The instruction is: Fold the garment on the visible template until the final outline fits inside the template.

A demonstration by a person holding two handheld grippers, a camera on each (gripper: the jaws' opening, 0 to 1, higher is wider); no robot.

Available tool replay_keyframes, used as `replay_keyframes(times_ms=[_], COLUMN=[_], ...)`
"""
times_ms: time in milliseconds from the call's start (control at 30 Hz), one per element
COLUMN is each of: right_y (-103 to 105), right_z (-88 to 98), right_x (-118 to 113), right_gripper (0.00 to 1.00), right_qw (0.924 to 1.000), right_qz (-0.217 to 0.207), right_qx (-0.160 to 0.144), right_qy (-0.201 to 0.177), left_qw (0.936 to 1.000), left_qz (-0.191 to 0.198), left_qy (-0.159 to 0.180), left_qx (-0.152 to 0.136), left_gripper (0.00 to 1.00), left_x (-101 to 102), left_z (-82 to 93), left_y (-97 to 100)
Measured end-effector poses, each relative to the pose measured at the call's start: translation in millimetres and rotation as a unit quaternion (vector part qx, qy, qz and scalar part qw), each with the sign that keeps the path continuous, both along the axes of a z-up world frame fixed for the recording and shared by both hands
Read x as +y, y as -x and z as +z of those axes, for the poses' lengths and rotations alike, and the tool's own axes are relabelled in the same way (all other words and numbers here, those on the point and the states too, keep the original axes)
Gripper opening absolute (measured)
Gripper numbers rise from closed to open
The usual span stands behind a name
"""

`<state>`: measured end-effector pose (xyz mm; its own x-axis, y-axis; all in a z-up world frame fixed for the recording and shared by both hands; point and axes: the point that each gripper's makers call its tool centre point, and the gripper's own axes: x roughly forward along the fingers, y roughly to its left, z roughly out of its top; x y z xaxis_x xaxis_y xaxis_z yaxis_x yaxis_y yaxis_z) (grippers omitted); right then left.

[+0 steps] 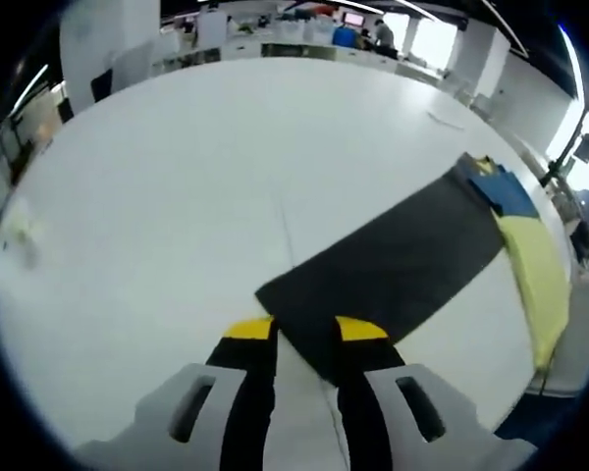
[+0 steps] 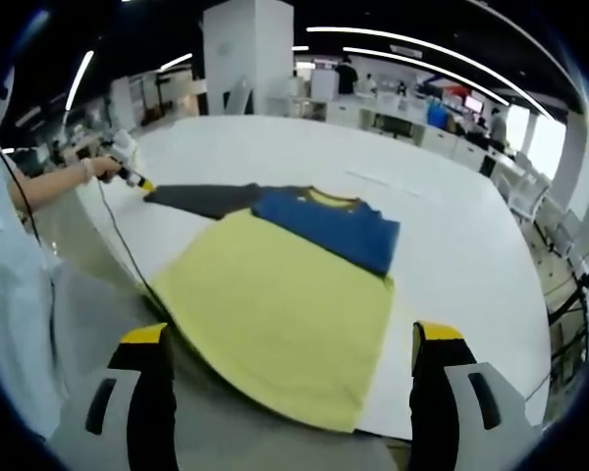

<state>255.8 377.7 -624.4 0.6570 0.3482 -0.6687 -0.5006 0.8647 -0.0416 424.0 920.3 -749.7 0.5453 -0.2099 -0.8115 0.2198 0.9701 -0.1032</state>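
On the table (image 2: 471,245) lies the garment (image 2: 285,304).

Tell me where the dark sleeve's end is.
In the left gripper view the dark sleeve ends between the left gripper fingers, on the white table.

left gripper (image 1: 305,329): black jaws, yellow tips, grey slotted housings | right gripper (image 2: 293,334): same colours | person: pale sleeve (image 2: 15,285)

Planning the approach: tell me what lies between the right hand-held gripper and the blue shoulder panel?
In the right gripper view, only the garment's yellow body lies between the right hand-held gripper and blue panel.
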Motion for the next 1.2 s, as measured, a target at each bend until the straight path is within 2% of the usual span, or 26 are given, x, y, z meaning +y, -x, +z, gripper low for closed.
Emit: replay_keyframes(times_ms=[200,233,267,300,433,500,600,700,900,1200], right_y=[1,1,1,1,0,0,0,0,3,4], right_z=[-1.8,-1.9,-1.8,-1.7,-2.0,-2.1,-2.7,-3.2,-3.6,-4.5], right_x=[-1,-1,0,0,0,1,1,1,1,-1], right_gripper=[1.00,1.00,1.00,1.00,1.00,1.00,1.00,1.00,1.00,1.00], right_qw=[1.0000,1.0000,1.0000,1.0000,1.0000,1.0000,1.0000,1.0000,1.0000,1.0000], right_qz=[-0.003,-0.002,-0.002,-0.002,-0.002,0.000,-0.001,-0.001,-0.002,-0.004], right_qx=[0.001,0.001,0.001,0.000,0.000,0.000,0.000,0.001,0.001,0.002], right_qy=[-0.001,0.000,0.000,-0.001,0.000,0.000,0.001,0.003,0.003,0.005], left_qw=[0.9997,0.9997,0.9996,0.9995,0.9993,0.9992,0.9998,0.9997,0.9995,0.9992], left_qz=[0.020,0.022,0.025,0.027,0.031,0.023,0.004,0.016,0.016,0.020], left_qy=[0.005,0.009,0.012,0.015,0.021,0.029,0.008,0.003,-0.008,0.006], left_qx=[0.008,0.010,-0.001,0.008,0.006,0.016,0.020,0.020,0.027,0.033], left_gripper=[0.22,0.22,0.21,0.21,0.21,0.19,0.17,0.11,0.09,0.03], left_x=[9,9,9,8,8,2,-1,3,3,1], left_z=[-7.9,-8.9,-6.1,-6.6,-5.5,-5.3,-7.4,-8.9,-9.3,-10.6], left_y=[0.7,1.3,-1.7,1.7,0.5,2.8,2.7,-0.9,1.0,1.9])
